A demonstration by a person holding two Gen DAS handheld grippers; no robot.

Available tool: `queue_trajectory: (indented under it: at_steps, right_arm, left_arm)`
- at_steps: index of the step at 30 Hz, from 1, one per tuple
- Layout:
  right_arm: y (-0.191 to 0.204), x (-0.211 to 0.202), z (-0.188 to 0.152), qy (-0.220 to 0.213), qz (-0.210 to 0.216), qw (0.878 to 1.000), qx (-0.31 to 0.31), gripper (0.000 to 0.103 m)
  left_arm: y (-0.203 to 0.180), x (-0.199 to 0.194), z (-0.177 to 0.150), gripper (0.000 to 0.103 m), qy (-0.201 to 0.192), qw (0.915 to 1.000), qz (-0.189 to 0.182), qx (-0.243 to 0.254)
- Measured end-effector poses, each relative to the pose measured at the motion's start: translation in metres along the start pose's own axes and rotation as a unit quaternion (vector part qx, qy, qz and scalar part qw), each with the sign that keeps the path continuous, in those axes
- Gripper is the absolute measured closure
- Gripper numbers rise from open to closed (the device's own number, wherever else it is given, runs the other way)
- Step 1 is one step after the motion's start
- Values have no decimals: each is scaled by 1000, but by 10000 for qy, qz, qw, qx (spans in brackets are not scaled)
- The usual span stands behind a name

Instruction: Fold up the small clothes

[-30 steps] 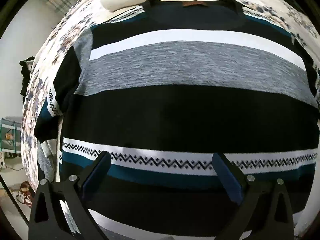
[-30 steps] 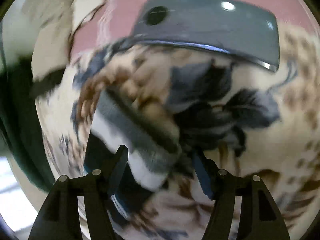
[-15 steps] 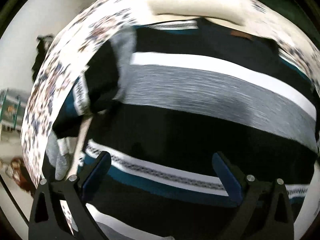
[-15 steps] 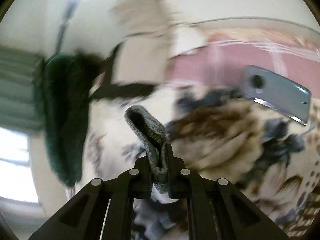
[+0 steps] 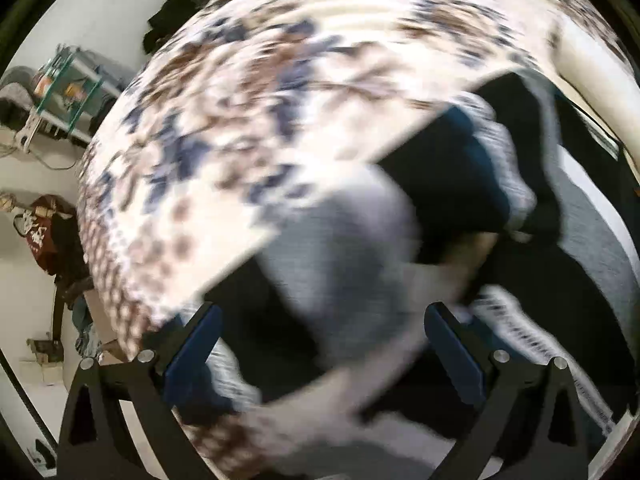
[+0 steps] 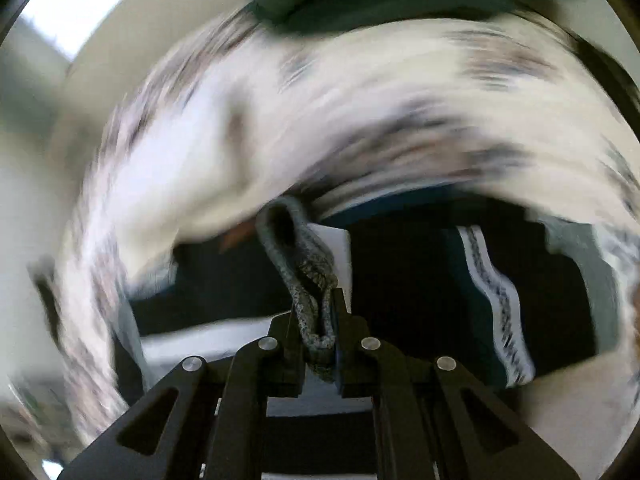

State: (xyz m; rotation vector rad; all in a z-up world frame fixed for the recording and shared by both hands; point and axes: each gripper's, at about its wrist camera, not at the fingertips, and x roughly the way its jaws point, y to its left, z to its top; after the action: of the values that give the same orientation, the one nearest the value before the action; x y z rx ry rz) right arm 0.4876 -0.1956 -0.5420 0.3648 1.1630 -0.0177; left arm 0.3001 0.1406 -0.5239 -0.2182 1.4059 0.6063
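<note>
Black, grey and white striped knit sweater [image 5: 592,248] lies on the cream floral-print bedspread [image 5: 248,112]. Right gripper [image 6: 320,336]: jaws clamped on a grey speckled knit cuff [image 6: 300,256], lifted above the sweater body. Left gripper [image 5: 320,344]: jaws apart, nothing held, over the blurred sleeve area. Fabric looks soft, light and floppy; best held at cuff or hem edges, not mid-panel.

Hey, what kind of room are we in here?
Probably a bedroom: a striped sweater lies on a floral bedspread, with a cluttered shelf rack by the wall.
</note>
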Motion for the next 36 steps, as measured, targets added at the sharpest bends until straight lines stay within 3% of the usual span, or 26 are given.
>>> queue_trajectory:
  at_steps: [4,7,10,12,13,15,16,21,22,27,29,30,31,32,33,36]
  right_arm:
    - [133,49,-39,213,0,9940,-1070,93]
    - [183,67,-63,378,20,9892,-1416,93]
    - [205,83,-82,435,-350,9831,-1746,92]
    - [196,86,-83,607,-304,9841,-1639,90]
    - [188,83,-82,759,-121,9856,-1504,83]
    - [165,72,-78,1157,297,9867,-1106,48]
    - [154,62,-78,1250,401,9873,-898,39]
    - [91,3,-92,1307,263,9909,-184,36]
    - [94,-1,-91,1330,197,9909,-104,36]
    - [47,-12,-134,1643,-283,9857,247,36]
    - [35,-4,-150,1700,-755,9824,148,36]
    - [30,-1,-157,1705,-935,9809,86,36]
    - [26,2,-164,1716,-1103,9790,9,36]
    - [22,4,-171,1735,-1309,9761,-78,36]
    - [20,5,-176,1728,-1383,9751,-110,36]
    - [18,-1,-185,1685,-1437,9750,-198,36]
  left_arm:
    - [61,5,4,0,-50,9999,89,-100]
    - [100,11,9,0,-163,9997,111,-175]
    - [128,19,13,0,-284,9994,15,-213]
    - [140,27,10,0,-221,9994,-136,-238]
    - [147,30,9,0,-178,9990,-326,-260]
    - [160,34,2,0,-85,9976,-629,-282]
    - [167,35,-1,0,-51,9965,-784,-295]
    - [201,48,-35,0,415,9889,-1283,-623]
    - [205,54,-44,0,591,9864,-1358,-714]
    - [203,102,-78,2,1503,9637,-1909,-1108]
    - [194,108,-78,8,1463,9582,-2088,-1295]
    - [190,106,-76,21,1326,9602,-2079,-1309]
    - [186,100,-72,39,1150,9630,-2069,-1285]
    - [181,93,-66,81,1031,9660,-2041,-1206]
    - [180,86,-60,99,943,9665,-2083,-1161]
    - [194,57,-37,99,394,9631,-2293,-1351]
